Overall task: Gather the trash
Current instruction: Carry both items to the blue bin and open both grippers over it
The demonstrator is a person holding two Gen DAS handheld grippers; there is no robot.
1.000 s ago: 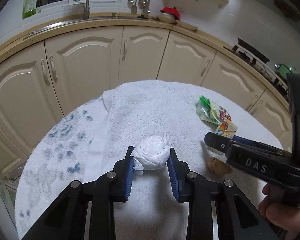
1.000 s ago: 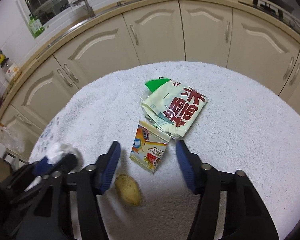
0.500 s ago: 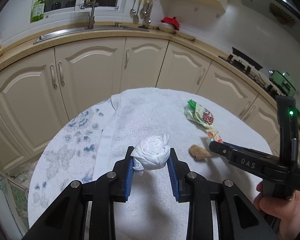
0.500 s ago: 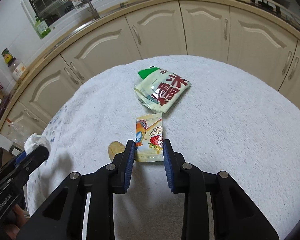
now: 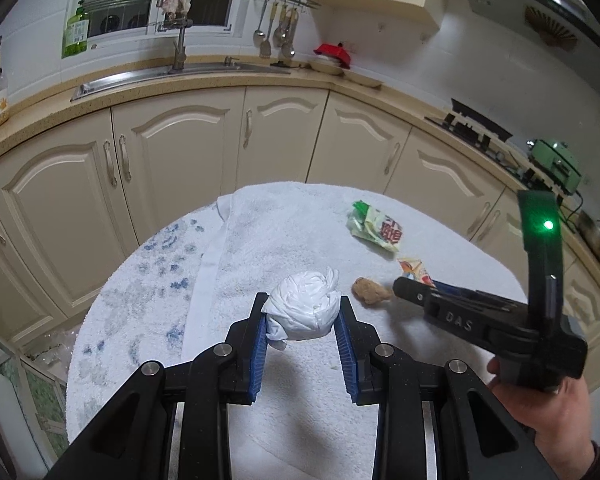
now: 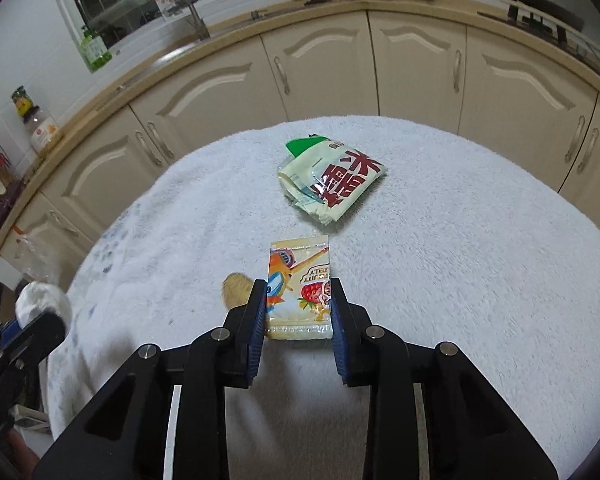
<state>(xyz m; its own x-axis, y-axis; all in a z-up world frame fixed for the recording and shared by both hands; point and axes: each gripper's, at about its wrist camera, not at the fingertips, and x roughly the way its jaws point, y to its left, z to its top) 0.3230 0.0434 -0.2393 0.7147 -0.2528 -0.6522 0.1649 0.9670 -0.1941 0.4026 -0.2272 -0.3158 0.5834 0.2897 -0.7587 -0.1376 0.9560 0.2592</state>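
My left gripper [image 5: 301, 312] is shut on a crumpled white tissue ball [image 5: 305, 312], held above the towel-covered table [image 5: 284, 240]. My right gripper [image 6: 299, 302] is shut on a small snack packet with a cartoon plane and a strawberry [image 6: 300, 286], lifted off the towel. The right gripper also shows in the left wrist view [image 5: 412, 288], with the packet [image 5: 414, 270] at its tip. A brown lump of food scrap [image 5: 369, 290] lies on the towel between the grippers; it shows blurred in the right wrist view [image 6: 236, 288]. A crumpled green-and-cream wrapper with red characters [image 6: 332, 184] lies farther back.
The round table is covered by white towels [image 6: 460, 240], one with blue specks [image 5: 152, 280]. Cream cabinets [image 5: 172, 152] curve behind it, with a sink and tap [image 5: 178, 56] on the counter. A stove [image 5: 476, 124] is at the right.
My right gripper closed on the snack packet and raised it off the towel. My left gripper rose with the tissue ball still in it.
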